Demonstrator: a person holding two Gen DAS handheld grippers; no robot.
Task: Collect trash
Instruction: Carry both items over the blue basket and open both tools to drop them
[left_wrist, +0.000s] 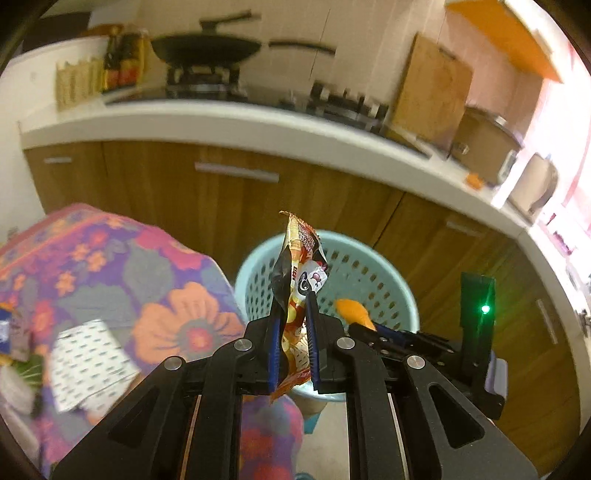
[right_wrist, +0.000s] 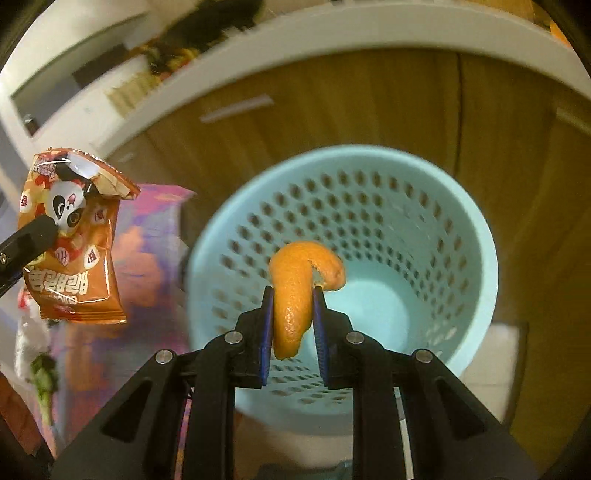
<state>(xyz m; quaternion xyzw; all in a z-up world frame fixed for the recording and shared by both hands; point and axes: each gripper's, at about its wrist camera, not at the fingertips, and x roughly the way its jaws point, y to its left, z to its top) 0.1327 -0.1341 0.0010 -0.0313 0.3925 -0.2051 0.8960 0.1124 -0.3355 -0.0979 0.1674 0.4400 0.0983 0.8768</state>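
Observation:
My left gripper (left_wrist: 293, 301) is shut on an orange snack wrapper (left_wrist: 301, 269) with a panda print, held upright in front of a light blue perforated waste basket (left_wrist: 384, 291). In the right wrist view the same wrapper (right_wrist: 72, 236) hangs at the left, pinched by a black fingertip (right_wrist: 33, 232) of the left gripper. My right gripper (right_wrist: 293, 295) is shut on a curled orange peel (right_wrist: 295, 291), which hangs over the open mouth of the basket (right_wrist: 476, 258). The peel (left_wrist: 352, 312) and the right gripper's fingers (left_wrist: 364, 330) also show at the basket's rim in the left wrist view.
A table with a floral cloth (left_wrist: 110, 266) stands left of the basket, with paper scraps (left_wrist: 88, 363) and other litter on it. Behind are wooden cabinets (left_wrist: 221, 206) under a white counter (left_wrist: 258, 125) with a stove, wok (left_wrist: 207, 50) and cutting board (left_wrist: 432, 88).

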